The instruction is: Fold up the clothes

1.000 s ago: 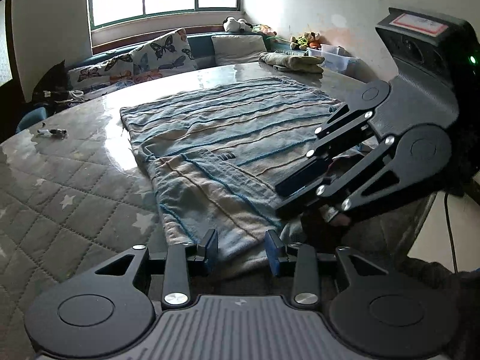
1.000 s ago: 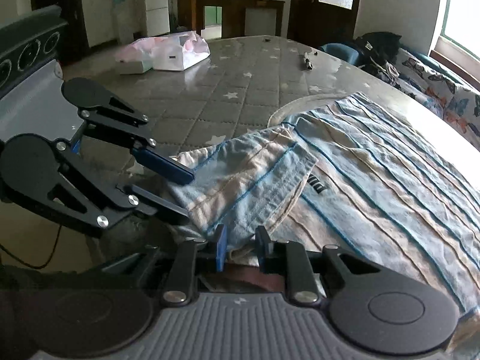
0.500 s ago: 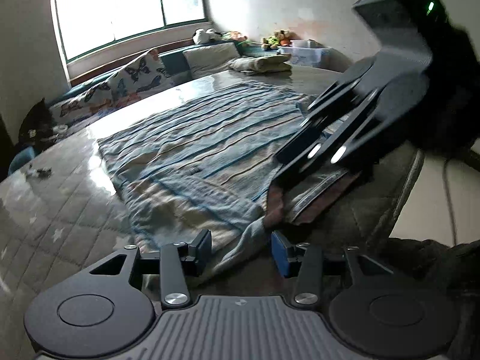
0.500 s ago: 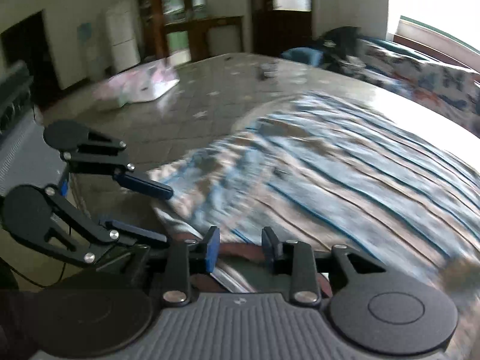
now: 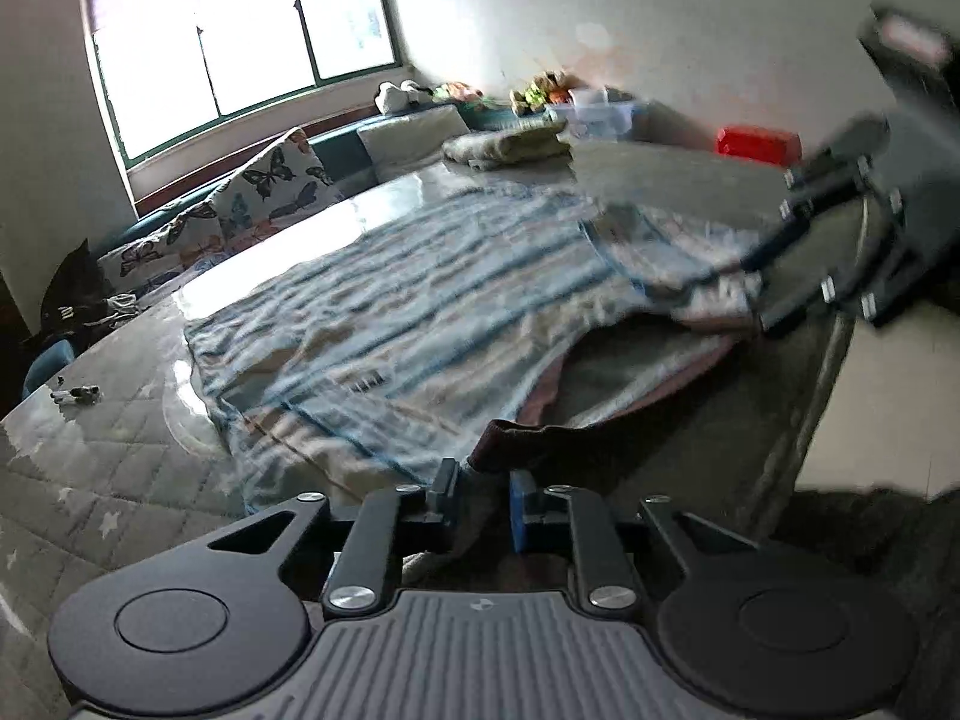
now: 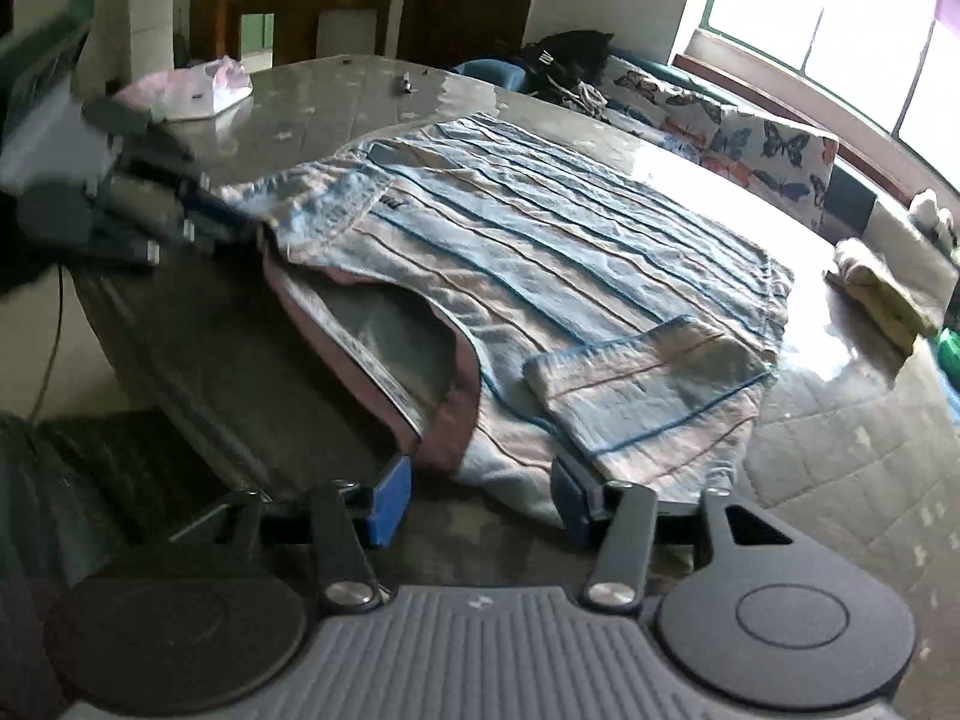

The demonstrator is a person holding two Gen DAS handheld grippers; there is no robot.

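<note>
A striped T-shirt (image 6: 540, 252) is lying flat on a glossy quilted table (image 6: 840, 468) beside a window bench with butterfly cushions (image 5: 264, 180) at 11 o'clock. The left gripper (image 5: 483, 495) is closing, pinching the shirt's near edge. The right gripper (image 6: 480, 498) is opening, its jaws released around the hem.

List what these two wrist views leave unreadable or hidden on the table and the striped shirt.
- Left wrist view: the right tongs are smeared by motion blur, so their contact with the striped shirt is unclear.
- Right wrist view: the dark logo is too small to read.
- Right wrist view: the left tongs are blurred.
</note>
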